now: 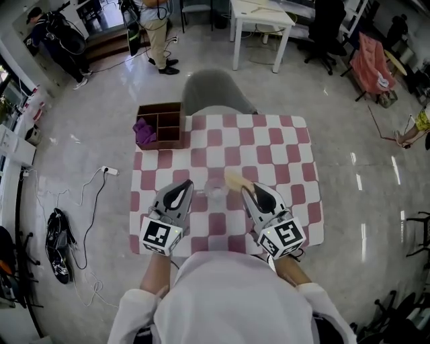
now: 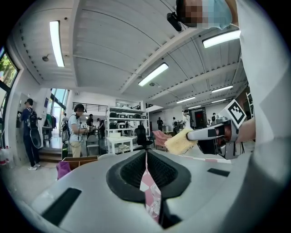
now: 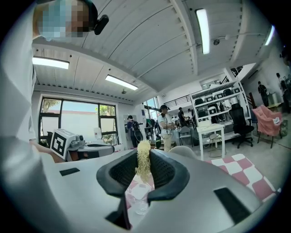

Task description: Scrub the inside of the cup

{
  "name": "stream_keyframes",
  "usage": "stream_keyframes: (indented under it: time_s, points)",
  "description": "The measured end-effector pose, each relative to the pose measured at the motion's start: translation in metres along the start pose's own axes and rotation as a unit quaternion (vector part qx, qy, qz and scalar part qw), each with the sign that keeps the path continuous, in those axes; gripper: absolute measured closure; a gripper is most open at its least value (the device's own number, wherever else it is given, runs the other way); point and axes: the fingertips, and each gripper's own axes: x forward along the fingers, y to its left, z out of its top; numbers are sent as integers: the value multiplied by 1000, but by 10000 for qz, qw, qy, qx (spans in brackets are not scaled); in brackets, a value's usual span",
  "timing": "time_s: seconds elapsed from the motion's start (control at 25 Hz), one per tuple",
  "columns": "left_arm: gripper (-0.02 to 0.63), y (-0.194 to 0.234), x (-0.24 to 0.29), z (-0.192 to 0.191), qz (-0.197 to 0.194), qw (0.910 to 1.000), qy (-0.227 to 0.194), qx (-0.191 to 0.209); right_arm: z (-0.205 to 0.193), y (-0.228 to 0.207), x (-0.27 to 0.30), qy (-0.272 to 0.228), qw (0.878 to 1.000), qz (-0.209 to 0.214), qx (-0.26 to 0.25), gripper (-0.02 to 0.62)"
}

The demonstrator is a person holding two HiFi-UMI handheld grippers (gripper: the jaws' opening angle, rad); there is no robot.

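A small clear cup (image 1: 216,189) stands on the pink-and-white checkered tablecloth (image 1: 269,154), near the front middle. My left gripper (image 1: 191,191) reaches it from the left. Its jaws are shut, and a thin glassy piece at the cup's side shows between them (image 2: 146,157). My right gripper (image 1: 247,190) is shut on a yellow sponge (image 1: 235,180), held just right of and above the cup's rim. In the right gripper view the sponge (image 3: 143,148) sticks up past the fingertips (image 3: 144,157), with the cup (image 3: 140,202) below. The left gripper view shows the sponge (image 2: 180,141) to the right.
A brown wooden divided box (image 1: 168,121) holding a purple cloth (image 1: 143,131) sits at the table's far left corner. A grey chair (image 1: 213,94) stands behind the table. A white table (image 1: 262,20) and people are further back. Cables (image 1: 87,195) lie on the floor at left.
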Motion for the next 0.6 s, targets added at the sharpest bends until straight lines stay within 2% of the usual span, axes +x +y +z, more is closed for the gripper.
stream_keyframes:
  time_s: [0.32,0.6]
  points:
    - [569,-1,18,-2,-340,9993,-67,113,1,-6,-2,-17,9997,-232,-15,508]
    - [569,-7,28,-18,-699,9974,10,156,-5,-8,-6,31,9992,-400,27,508]
